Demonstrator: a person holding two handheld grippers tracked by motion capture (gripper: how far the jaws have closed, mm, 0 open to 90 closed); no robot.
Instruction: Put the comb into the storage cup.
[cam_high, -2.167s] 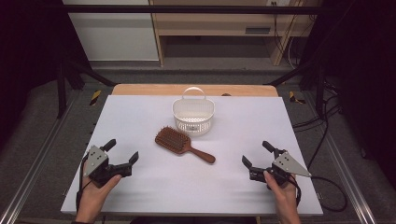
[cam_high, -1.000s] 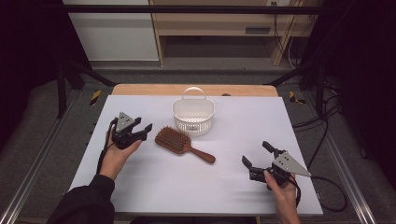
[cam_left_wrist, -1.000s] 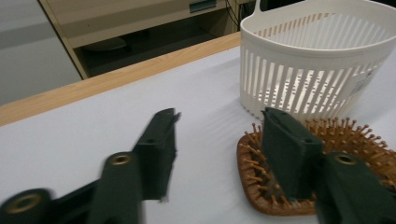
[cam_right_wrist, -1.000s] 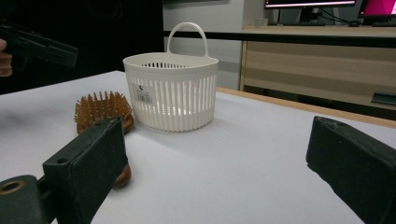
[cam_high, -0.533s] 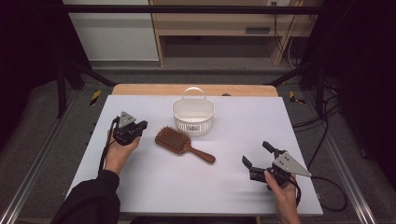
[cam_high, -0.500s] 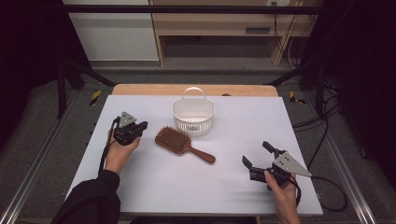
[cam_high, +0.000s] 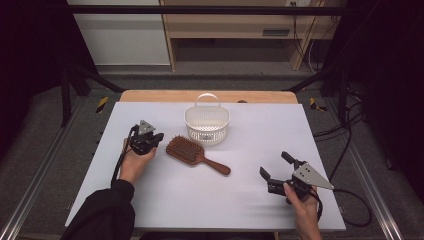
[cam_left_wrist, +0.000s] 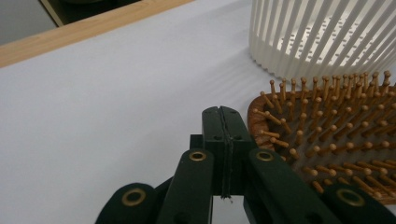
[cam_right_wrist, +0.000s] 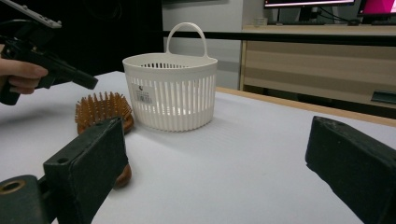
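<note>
High view looks down; both gripper views, low, share the basket (cam_high: 207, 124).

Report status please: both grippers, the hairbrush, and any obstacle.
Left gripper shut, empty, beside hairbrush head. Right gripper open, apart. Basket close behind brush.

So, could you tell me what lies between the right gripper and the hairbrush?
Nothing: in the high view, only bare white table separates the right gripper from the hairbrush.

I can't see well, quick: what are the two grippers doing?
Left gripper: shut, empty, beside the hairbrush.
Right gripper: open, empty.
</note>
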